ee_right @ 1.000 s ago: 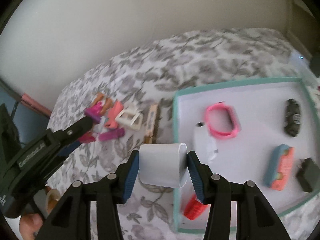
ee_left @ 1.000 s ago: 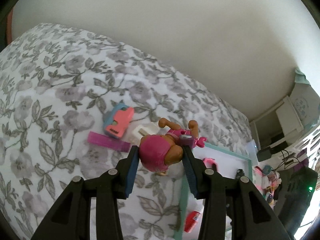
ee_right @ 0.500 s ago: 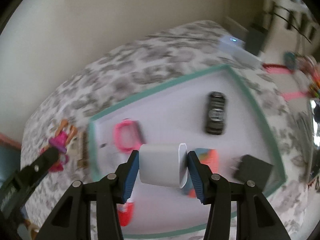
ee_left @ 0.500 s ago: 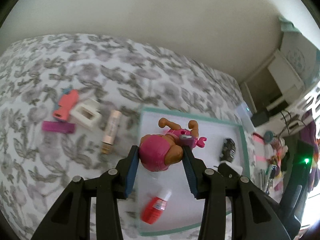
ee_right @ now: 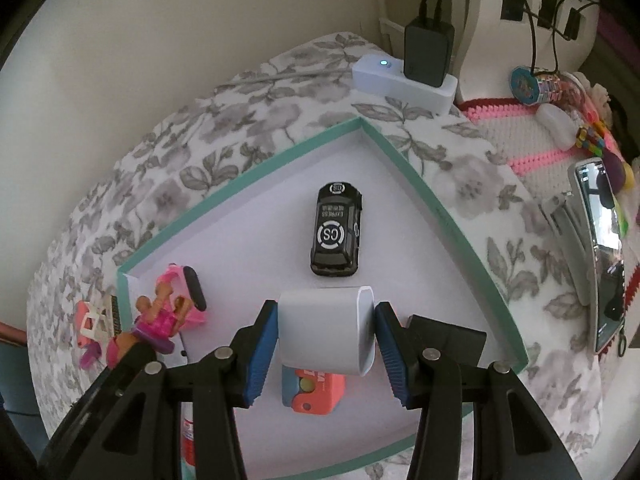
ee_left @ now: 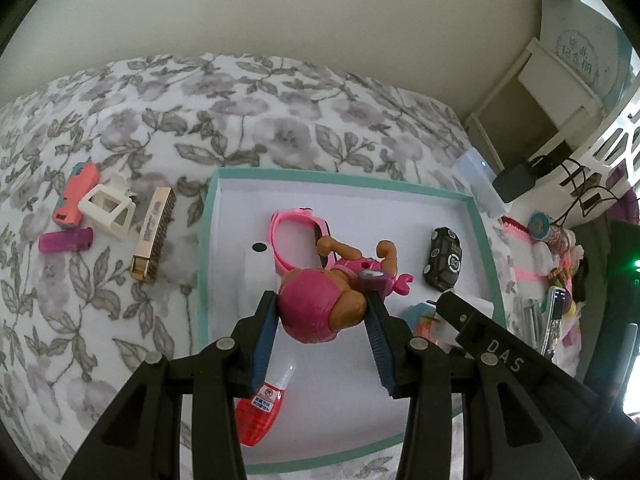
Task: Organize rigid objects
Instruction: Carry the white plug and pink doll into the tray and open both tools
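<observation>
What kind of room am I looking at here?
Most likely a bedroom: the floral bedspread covers a soft, rounded surface like a bed, a charger is plugged in beside it, and a phone and trinkets lie on a crocheted mat.

The bedspread (ee_left: pixel 280 120) is white with grey flowers and leaves. On it, a teal-rimmed tray (ee_right: pixel 408 164) with a white floor holds a black toy car (ee_right: pixel 336 232) and a pink watch (ee_left: pixel 292 232).

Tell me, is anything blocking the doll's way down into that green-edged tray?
Partly. The doll, clamped in the left tool, hangs over the tray with the pink band and a white block lying on the floor under and beside it. Bare floor shows between band and toy car.
</observation>
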